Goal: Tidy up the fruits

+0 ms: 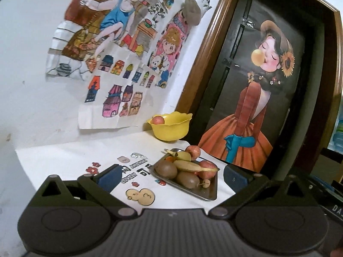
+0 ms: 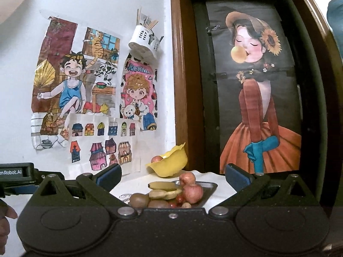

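Hovering before fruit, both grippers empty.
Left gripper (image 1: 169, 176) and right gripper (image 2: 172, 176) fingers spread; rectangular metal tray (image 1: 205, 192) of mixed fruit near worktop's right edge, scalloped yellow plastic bowl (image 1: 170, 128) behind it.

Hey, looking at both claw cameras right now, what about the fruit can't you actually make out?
- Yellow bowl, both views: its wall hides the inside; only one apple shows above the rim.
- Metal tray, right wrist view: the right claw body cuts off its near edge and the lowest fruit.
- Small round fruits on the tray: too small to identify.
- Under the bananas, left wrist view: an orange piece, mostly covered.
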The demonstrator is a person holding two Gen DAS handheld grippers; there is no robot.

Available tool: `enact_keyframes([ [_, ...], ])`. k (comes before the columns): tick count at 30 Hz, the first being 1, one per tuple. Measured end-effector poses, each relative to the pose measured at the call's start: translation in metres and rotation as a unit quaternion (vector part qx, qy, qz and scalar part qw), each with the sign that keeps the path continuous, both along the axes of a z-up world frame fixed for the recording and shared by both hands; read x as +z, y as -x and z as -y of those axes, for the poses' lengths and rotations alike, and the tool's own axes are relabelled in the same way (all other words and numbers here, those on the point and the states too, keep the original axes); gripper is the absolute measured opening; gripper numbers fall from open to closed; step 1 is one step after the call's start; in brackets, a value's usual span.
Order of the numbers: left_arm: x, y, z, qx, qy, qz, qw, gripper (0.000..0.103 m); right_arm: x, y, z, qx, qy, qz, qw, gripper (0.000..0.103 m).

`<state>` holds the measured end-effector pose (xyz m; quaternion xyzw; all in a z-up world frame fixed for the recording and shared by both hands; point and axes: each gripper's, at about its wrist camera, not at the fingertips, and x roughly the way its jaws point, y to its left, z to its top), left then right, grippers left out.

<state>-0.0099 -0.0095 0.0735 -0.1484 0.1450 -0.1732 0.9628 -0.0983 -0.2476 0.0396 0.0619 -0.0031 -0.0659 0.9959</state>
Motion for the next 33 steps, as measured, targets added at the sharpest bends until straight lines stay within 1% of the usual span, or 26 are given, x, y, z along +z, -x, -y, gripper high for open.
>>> enact_keyframes([
  [5, -0.011, 0.021, -0.013, 0.024, -0.006, 0.016, 0.9996, 0.102, -0.01, 0.019, -0.017, -0.017, -0.01, -0.002, 1.0, 0.102],
  [9, -0.02, 0.034, -0.021, 0.049, -0.022, 0.026, 0.9982, 0.102, -0.02, 0.025, -0.032, -0.026, -0.021, -0.008, 0.999, 0.102],
  [12, -0.027, 0.035, -0.023, 0.05, -0.036, 0.024, 0.9978, 0.102, -0.03, 0.025, -0.043, -0.035, -0.022, -0.011, 0.999, 0.102],
  [15, -0.035, 0.035, -0.027, 0.051, -0.04, 0.024, 0.9976, 0.102, -0.04, 0.021, -0.052, -0.043, -0.014, -0.011, 0.999, 0.102],
  [22, -0.058, 0.01, -0.035, 0.075, -0.039, -0.003, 0.9964, 0.102, -0.064, -0.001, -0.064, -0.054, 0.003, -0.003, 0.999, 0.102],
  [26, -0.074, -0.007, -0.038, 0.088, -0.039, -0.027, 0.995, 0.102, -0.076, -0.016, -0.068, -0.071, 0.0, -0.006, 0.997, 0.102],
  [29, -0.083, -0.013, -0.04, 0.091, -0.052, -0.04, 0.9937, 0.102, -0.081, -0.022, -0.068, -0.077, -0.01, 0.004, 0.997, 0.102],
  [33, -0.086, -0.016, -0.039, 0.099, -0.061, -0.044, 0.9922, 0.102, -0.082, -0.032, -0.069, -0.065, -0.01, -0.01, 0.998, 0.102],
])
